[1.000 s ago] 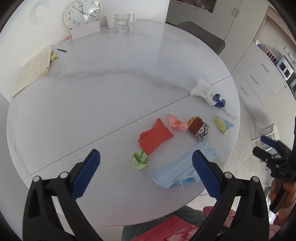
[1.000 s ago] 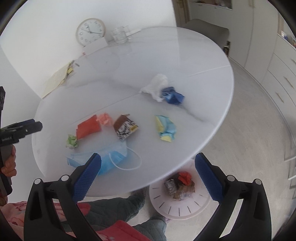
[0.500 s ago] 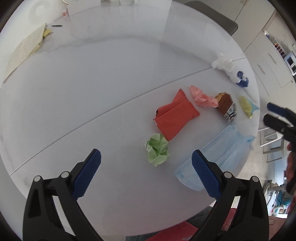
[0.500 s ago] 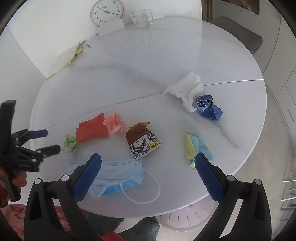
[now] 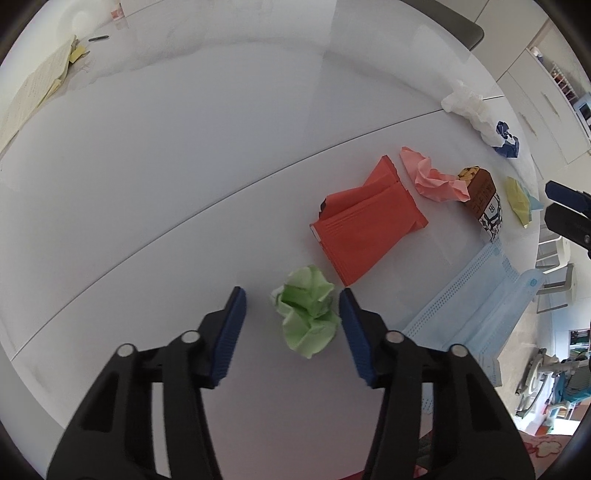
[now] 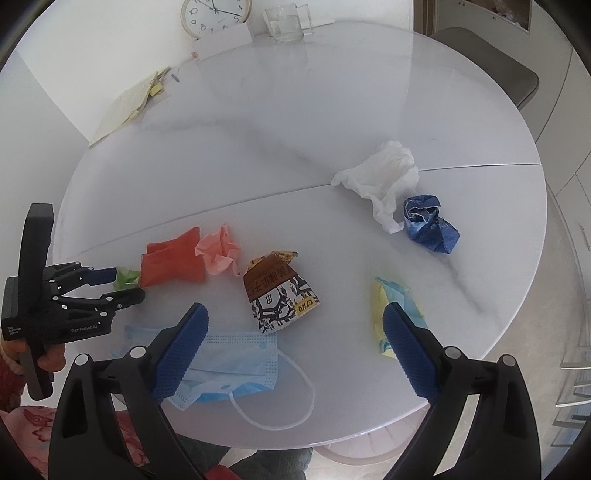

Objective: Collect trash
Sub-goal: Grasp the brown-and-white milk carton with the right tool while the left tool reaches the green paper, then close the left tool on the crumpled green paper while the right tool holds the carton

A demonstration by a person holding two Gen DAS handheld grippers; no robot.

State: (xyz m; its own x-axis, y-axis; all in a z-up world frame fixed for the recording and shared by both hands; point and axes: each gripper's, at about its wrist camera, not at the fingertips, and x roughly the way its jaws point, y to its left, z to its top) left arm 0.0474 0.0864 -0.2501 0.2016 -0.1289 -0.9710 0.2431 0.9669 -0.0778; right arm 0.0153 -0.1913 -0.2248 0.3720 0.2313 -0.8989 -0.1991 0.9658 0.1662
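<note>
Trash lies on the near half of a round white table [image 5: 184, 147]. A crumpled green paper ball [image 5: 308, 314] sits between the two pads of my left gripper [image 5: 291, 306], which is partly closed around it with small gaps on each side; both also show in the right wrist view, the ball [image 6: 125, 279] and the gripper [image 6: 122, 286]. Beside the ball lie a red wrapper [image 5: 364, 225], a pink paper wad [image 5: 432, 179], a brown snack bag [image 6: 279, 295] and a blue face mask [image 6: 229, 365]. My right gripper [image 6: 295, 332] is open and empty above the mask.
A white tissue [image 6: 384, 181], a dark blue wad [image 6: 428, 227] and a yellow-blue paper [image 6: 397, 314] lie to the right. A clock [image 6: 214, 14], a glass [image 6: 284, 22] and a notebook [image 6: 125, 107] are at the far side. A chair [image 6: 491, 70] stands behind the table.
My left gripper has dropped toward the table, moved up to the green paper ball and narrowed its jaws around it. My right gripper has moved in over the table's near edge.
</note>
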